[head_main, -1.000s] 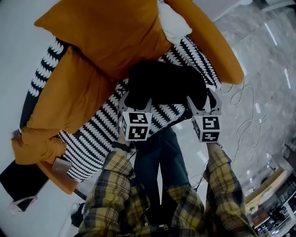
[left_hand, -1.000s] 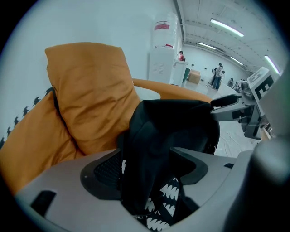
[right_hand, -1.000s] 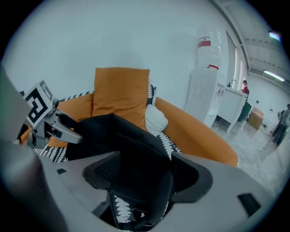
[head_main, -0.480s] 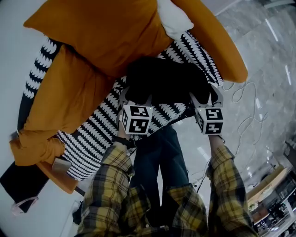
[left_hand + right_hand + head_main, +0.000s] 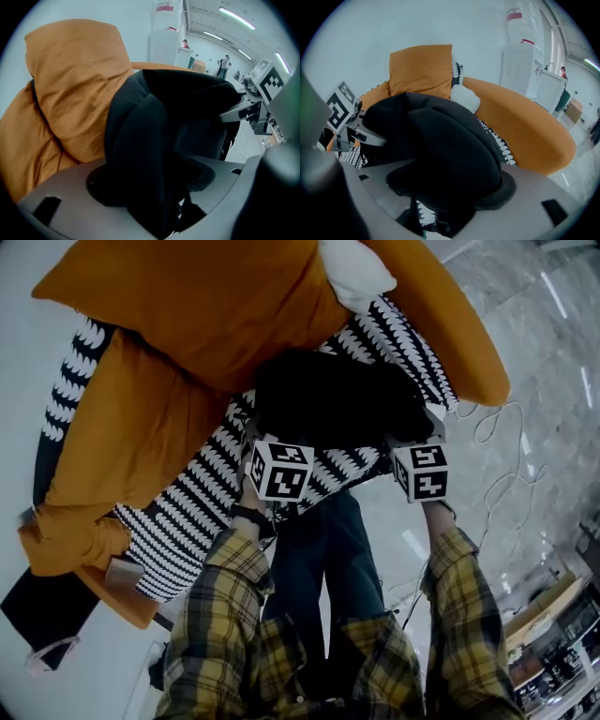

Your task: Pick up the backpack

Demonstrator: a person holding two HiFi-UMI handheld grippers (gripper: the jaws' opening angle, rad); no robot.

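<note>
A black backpack (image 5: 333,399) rests on the black-and-white patterned seat of an orange sofa (image 5: 469,352). My left gripper (image 5: 267,439) is shut on the backpack's left side; its black fabric (image 5: 150,154) bulges up between the jaws. At the pack's other end my right gripper (image 5: 412,432) is shut too, with a thick fold of the pack (image 5: 450,154) filling its jaws. In each gripper view the other gripper shows at the far end of the pack, the right one (image 5: 262,89) and the left one (image 5: 347,117).
Orange cushions (image 5: 202,306) lie behind and left of the backpack, with a white pillow (image 5: 354,266) at the back. A white cable (image 5: 502,465) trails on the marble floor to the right. A dark object (image 5: 33,615) lies at the lower left.
Both grippers have shifted slightly up and toward the sofa with the backpack between them; the pack's near edge looks a little bunched. Their grip is unchanged.
</note>
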